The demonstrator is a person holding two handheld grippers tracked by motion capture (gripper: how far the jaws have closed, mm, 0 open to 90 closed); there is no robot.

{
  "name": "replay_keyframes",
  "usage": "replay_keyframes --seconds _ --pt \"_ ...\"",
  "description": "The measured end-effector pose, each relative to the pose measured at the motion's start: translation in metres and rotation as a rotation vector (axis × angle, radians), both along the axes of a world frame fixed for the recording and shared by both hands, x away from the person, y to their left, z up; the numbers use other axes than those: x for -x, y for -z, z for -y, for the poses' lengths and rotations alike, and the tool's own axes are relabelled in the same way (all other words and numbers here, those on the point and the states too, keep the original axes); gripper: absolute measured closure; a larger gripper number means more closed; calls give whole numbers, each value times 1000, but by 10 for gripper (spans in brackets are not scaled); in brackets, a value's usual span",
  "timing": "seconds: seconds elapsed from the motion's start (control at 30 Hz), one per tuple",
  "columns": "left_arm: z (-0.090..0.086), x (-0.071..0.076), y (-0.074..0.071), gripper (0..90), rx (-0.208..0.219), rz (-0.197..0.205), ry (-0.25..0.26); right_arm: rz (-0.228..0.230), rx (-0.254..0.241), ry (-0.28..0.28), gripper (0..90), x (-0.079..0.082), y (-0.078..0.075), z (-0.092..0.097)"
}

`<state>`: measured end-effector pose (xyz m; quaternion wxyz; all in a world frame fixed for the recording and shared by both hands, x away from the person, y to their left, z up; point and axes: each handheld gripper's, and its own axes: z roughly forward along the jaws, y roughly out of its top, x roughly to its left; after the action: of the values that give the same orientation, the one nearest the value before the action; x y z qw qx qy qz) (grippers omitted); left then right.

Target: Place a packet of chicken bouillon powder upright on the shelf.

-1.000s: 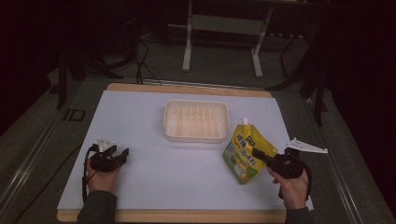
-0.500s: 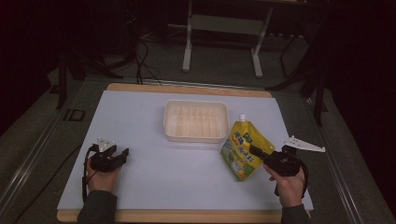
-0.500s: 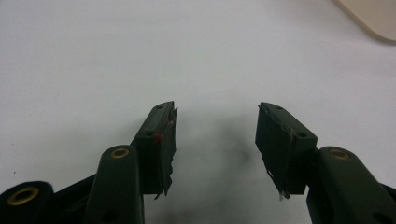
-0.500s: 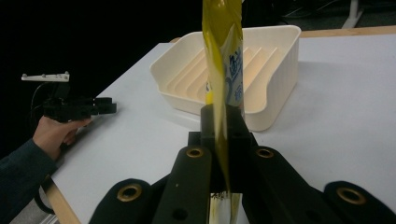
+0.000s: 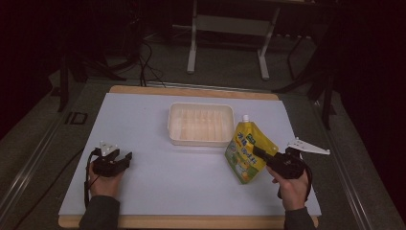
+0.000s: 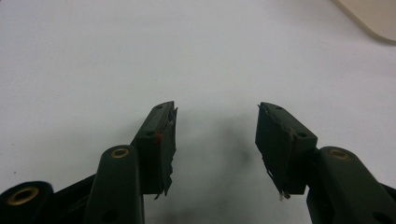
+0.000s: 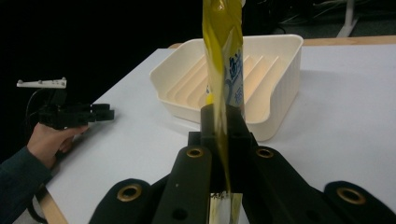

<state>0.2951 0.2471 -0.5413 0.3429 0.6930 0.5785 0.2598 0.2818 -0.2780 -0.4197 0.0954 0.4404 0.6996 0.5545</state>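
Yellow and green, the refill pouch [image 5: 248,152] hangs in your right gripper [image 5: 262,156], whose jaws are pressed together on its edge. In the right gripper view the pouch [image 7: 223,70] rises edge-on from between the two black jaws, a thin yellow strip with blue print on it. From above, the pouch tilts with its white spout toward the far side, near the right end of the cream tray [image 5: 202,124], and its lower corner reaches toward the near edge of the table. Whether the pouch touches the tray wall, you cannot tell from these views.

The tray sits on the white mat [image 5: 158,177], a little past the middle toward the far side, ribbed inside. In the right gripper view the tray [image 7: 280,88] stands just behind the pouch.

Your left gripper [image 5: 125,158] rests low at the near left of the mat, well apart from the tray and pouch. Its jaws stand wide apart, with bare white mat [image 6: 93,60] between and beyond them, and a corner of the tray [image 6: 373,16] at the upper right of the left gripper view. Your left hand [image 7: 49,140] wraps its handle.

A wooden table edge [image 5: 191,221] shows along the near side.
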Motion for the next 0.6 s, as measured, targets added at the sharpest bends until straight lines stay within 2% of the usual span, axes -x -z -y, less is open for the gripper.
replay_keyframes --seconds 0.4,0.6 --pt "0 0 0 473 1 0 0 28 -27 15 900 -3 -5 -4" --pt "0 0 0 473 -1 0 0 47 -23 32 900 -4 -9 -8"
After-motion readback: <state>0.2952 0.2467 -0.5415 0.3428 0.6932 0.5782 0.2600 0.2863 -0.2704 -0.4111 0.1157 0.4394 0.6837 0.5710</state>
